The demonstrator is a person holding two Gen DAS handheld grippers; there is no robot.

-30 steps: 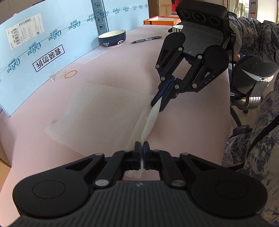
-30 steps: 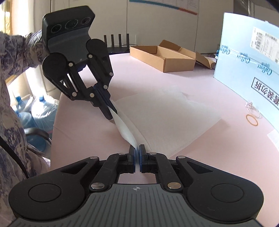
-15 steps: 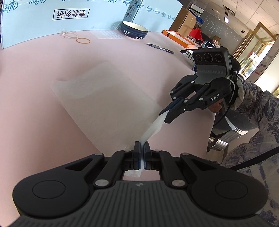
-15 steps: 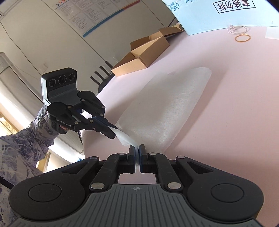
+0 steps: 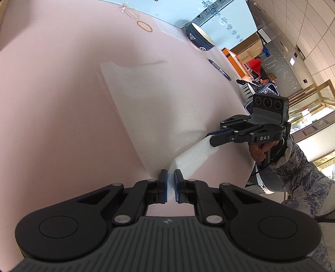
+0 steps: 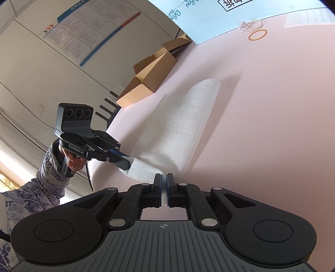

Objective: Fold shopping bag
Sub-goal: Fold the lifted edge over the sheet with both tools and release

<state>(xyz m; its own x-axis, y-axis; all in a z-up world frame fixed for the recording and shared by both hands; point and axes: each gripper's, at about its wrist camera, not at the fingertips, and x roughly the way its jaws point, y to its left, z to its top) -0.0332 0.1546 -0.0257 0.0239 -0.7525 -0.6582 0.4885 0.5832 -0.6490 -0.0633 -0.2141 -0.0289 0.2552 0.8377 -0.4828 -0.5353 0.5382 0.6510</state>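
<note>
The white non-woven shopping bag (image 5: 146,100) lies on the pink table, its near edge lifted off the surface. My left gripper (image 5: 171,177) is shut on one end of that edge. My right gripper (image 6: 164,180) is shut on the other end; it also shows in the left wrist view (image 5: 211,139) at the right. The left gripper shows in the right wrist view (image 6: 125,163) at the left. In the right wrist view the bag (image 6: 180,125) hangs as a long sheet, its far end resting on the table. A taut strip of bag spans between the two grippers.
The pink table (image 5: 52,115) carries an orange rubber band (image 5: 144,26), a white string loop (image 5: 129,11), a dark bowl (image 5: 200,40) and a pen (image 5: 219,70). Blue board (image 6: 209,18) stands at the back. An open cardboard box (image 6: 150,73) sits at the far left.
Both grippers have risen and tilted, pulling the bag's near edge up off the table. More of the bag now hangs from them, and both stay shut on it.
</note>
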